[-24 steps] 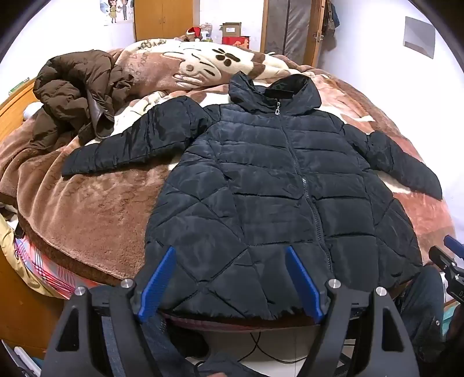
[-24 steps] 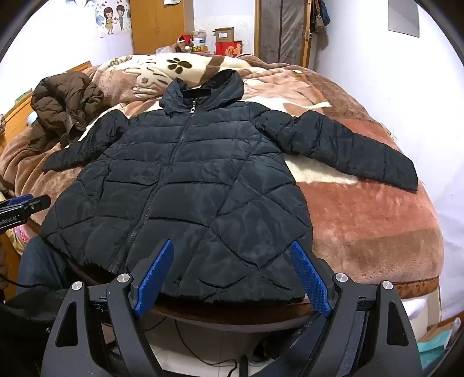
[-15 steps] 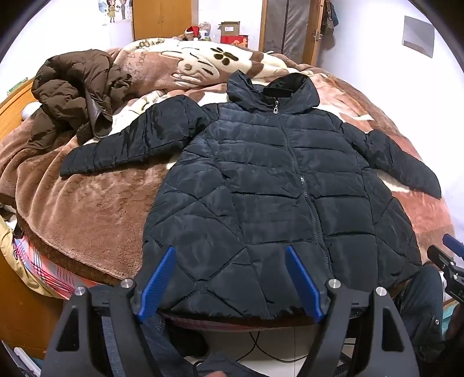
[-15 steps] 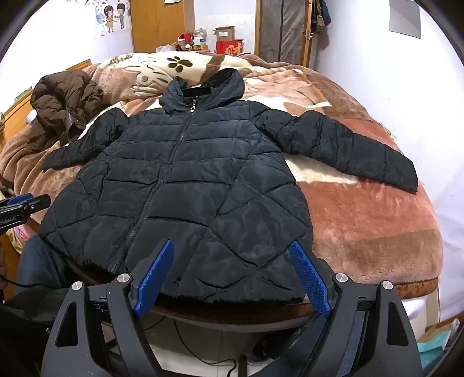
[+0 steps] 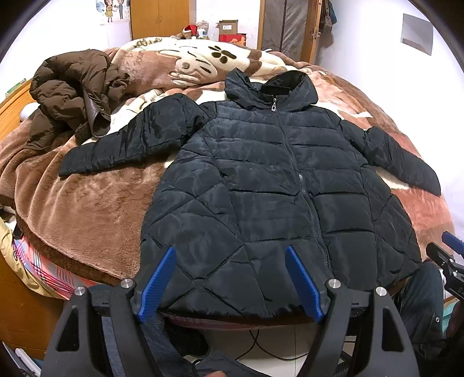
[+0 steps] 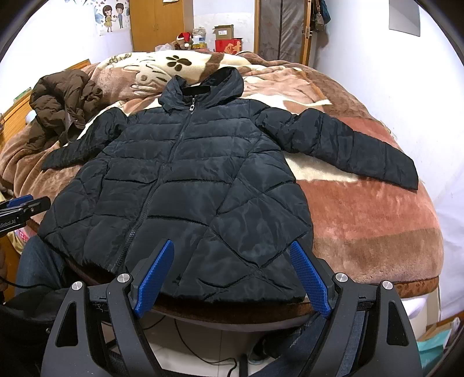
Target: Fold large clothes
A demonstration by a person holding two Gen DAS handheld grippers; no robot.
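A black hooded puffer jacket (image 5: 269,185) lies flat and zipped on the bed, hood far, hem at the near edge, both sleeves spread out. It also shows in the right wrist view (image 6: 185,185). My left gripper (image 5: 230,279) is open and empty, hovering over the hem's left half. My right gripper (image 6: 230,275) is open and empty over the hem's right half. The left sleeve (image 5: 130,142) points left; the right sleeve (image 6: 348,148) points right.
A crumpled brown jacket (image 5: 72,92) lies at the bed's far left. The brown plush blanket (image 5: 87,208) covers the bed (image 6: 377,232). A wardrobe (image 5: 162,17) and boxes (image 6: 227,37) stand behind. My legs in jeans (image 6: 37,261) are below the bed edge.
Both grippers have edged slightly forward and up; the jacket has not moved and both stay open.
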